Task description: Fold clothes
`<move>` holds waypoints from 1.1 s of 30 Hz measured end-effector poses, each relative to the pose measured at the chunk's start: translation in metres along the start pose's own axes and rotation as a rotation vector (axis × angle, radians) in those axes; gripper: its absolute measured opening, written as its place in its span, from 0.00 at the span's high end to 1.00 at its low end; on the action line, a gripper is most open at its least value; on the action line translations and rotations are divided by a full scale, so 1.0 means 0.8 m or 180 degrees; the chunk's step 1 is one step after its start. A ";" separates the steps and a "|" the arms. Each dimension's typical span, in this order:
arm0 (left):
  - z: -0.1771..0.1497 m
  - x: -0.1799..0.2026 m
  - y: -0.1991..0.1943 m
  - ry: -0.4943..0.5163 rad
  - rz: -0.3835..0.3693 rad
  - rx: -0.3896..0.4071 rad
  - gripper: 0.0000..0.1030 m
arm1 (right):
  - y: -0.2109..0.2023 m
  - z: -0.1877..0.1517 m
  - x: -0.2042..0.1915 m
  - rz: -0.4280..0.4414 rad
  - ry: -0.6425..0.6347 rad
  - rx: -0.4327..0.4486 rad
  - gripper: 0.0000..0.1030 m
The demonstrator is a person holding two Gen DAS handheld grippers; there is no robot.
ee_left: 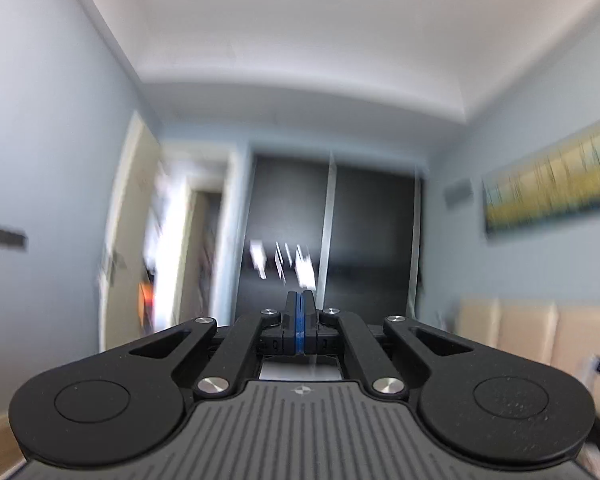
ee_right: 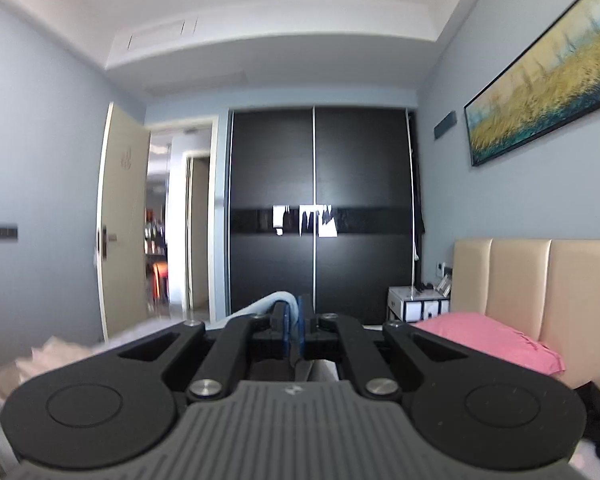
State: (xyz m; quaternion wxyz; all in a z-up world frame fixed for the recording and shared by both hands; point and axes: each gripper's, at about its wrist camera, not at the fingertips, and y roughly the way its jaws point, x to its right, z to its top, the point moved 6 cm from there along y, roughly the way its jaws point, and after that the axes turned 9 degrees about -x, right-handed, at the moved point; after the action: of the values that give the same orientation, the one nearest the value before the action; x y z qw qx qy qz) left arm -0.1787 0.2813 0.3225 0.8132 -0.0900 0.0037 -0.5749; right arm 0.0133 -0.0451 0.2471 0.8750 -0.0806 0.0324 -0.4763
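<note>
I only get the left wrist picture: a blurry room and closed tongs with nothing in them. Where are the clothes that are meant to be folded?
Observer: The right tongs are pinched on a light blue cloth.
Operator: Anything else soft nearby?
Observer: A pink pillow lies against the beige headboard.
Operator: And next to the bed?
Observer: A white nightstand stands between the headboard and the black wardrobe.
</note>
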 end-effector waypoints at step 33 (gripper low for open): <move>-0.556 0.317 0.139 0.1186 -0.1847 -0.2931 0.77 | 0.153 -0.219 0.126 -0.0619 -0.0052 -0.1090 0.95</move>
State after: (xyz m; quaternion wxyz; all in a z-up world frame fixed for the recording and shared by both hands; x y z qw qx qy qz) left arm -0.0375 0.0165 -0.1069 0.4848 -0.3293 0.3721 -0.7198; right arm 0.1460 -0.0836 0.0555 0.7986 -0.2349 0.0978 -0.5455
